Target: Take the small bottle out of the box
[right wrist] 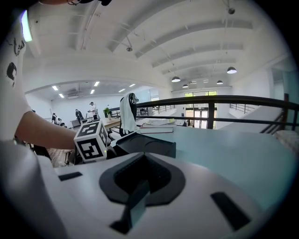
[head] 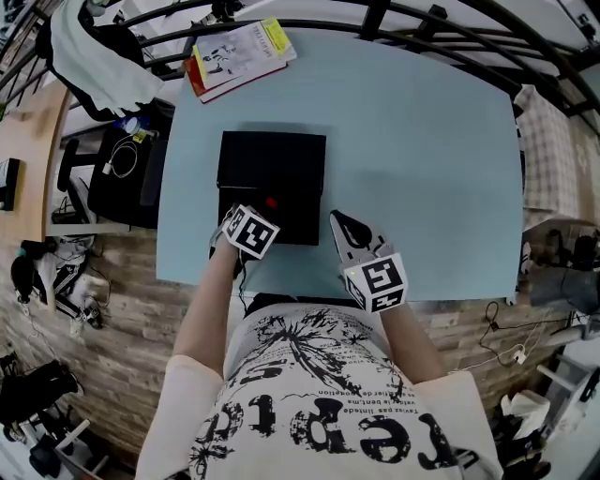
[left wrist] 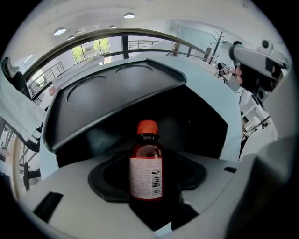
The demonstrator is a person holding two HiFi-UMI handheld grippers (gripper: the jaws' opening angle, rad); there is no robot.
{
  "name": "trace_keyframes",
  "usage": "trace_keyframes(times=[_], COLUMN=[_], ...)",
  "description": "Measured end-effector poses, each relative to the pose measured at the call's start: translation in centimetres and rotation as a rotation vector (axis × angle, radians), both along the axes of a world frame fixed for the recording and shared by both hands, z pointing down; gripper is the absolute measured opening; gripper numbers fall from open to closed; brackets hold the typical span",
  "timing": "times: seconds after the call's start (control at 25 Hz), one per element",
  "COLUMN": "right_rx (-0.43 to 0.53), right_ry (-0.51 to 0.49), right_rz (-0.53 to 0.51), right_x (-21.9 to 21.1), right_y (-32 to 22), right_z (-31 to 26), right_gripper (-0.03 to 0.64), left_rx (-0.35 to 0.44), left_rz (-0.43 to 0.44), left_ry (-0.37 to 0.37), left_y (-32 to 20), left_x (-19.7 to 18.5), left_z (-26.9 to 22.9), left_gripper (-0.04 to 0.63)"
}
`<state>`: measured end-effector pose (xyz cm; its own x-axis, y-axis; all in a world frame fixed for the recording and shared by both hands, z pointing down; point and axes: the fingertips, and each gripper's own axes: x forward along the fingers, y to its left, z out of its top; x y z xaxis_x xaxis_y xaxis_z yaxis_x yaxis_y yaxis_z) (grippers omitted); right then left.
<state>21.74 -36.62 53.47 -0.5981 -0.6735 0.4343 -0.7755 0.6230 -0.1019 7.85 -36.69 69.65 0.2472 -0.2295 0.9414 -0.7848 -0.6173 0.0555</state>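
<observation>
A small brown bottle (left wrist: 146,172) with an orange-red cap and a white barcode label stands upright in the open black box (left wrist: 201,121). The box's lid (left wrist: 112,95) is tipped back behind it. My left gripper (left wrist: 147,184) points steeply down into the box. Its jaws stand wide on either side of the bottle, with no pad pressing on it. From the head view only the red cap (head: 272,202) shows in the box (head: 272,173), just past my left gripper (head: 246,225). My right gripper (head: 343,228) rests over the table to the right of the box, shut and empty.
The box sits near the front edge of a light blue table (head: 422,159). A stack of books (head: 239,56) lies at the far left corner. A railing (head: 441,19) runs behind the table, and a chair with cables (head: 112,178) stands to its left.
</observation>
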Motion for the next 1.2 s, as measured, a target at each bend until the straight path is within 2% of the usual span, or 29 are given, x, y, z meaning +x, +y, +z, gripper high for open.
trace_keyframes(times=[0.16,0.32,0.44,0.68,0.88,1.2], right_rx=[0.005,0.017,0.026,0.049,0.087,0.19], right_ry=[0.006,0.018,0.018,0.028,0.004,-0.029], right_rz=[0.034,0.056,0.08,0.123,0.165,0.183], right_x=[-0.6,-1.3,-1.6,-2.5,-3.4,-6.3], right_y=[0.7,1.6,2.3,3.4,3.9,4.3], right_z=[-0.6,-1.3,-1.8,-3.3,-5.5,-8.8], right_gripper=[0.008,0.008,0.008,0.008,0.008,0.008], left_rx=[0.002,-0.016,0.028,0.189,0.367,0.664], left_rz=[-0.001,0.075,0.085,0.028,-0.025,-0.091], left_ry=[0.003,0.03,0.065,0.156,0.247,0.463], left_y=[-0.1,0.9,0.8,0.5,0.6,1.8], left_x=[-0.3,0.1,0.2,-0.8,-2.3,-5.0], left_z=[-0.3,-1.1,-3.0,-8.6,-14.6,-24.9], left_gripper=[0.23,0.229,0.229,0.229,0.229,0.229])
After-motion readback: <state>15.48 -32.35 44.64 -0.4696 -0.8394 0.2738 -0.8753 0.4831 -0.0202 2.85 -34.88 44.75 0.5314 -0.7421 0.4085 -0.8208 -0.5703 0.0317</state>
